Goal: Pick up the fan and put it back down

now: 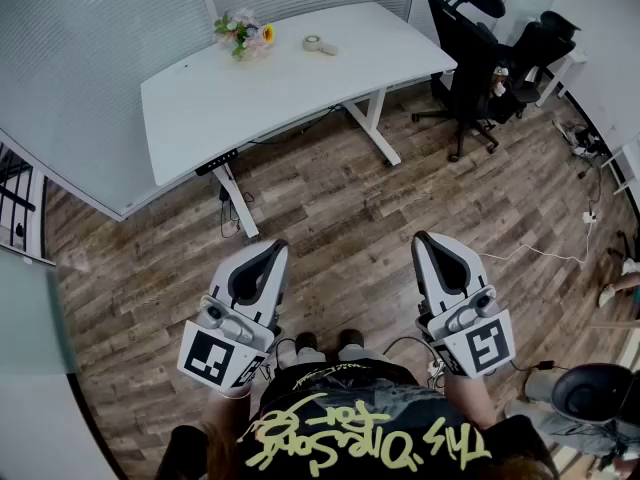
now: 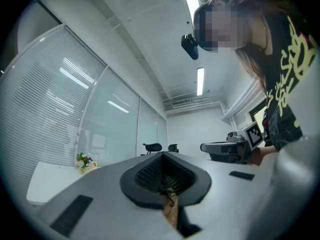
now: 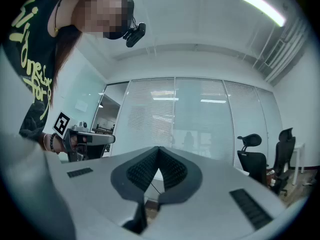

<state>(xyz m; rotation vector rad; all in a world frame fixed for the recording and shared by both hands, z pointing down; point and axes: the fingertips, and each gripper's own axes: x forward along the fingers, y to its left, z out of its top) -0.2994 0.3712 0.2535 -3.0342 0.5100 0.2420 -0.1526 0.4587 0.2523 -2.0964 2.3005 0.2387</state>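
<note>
Above the wood floor (image 1: 330,198), we are holding the left gripper (image 1: 268,252) and right gripper (image 1: 429,242) clenched shut, gripping nothing, with a round dark object (image 1: 590,393) sitting well off to our right. It is possibly the fan.

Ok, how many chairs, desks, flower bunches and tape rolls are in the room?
Black office chairs: 2
White curved desk: 1
Small bunch of colourful flowers: 1
Pale roll of tape: 1
Total: 5
</note>
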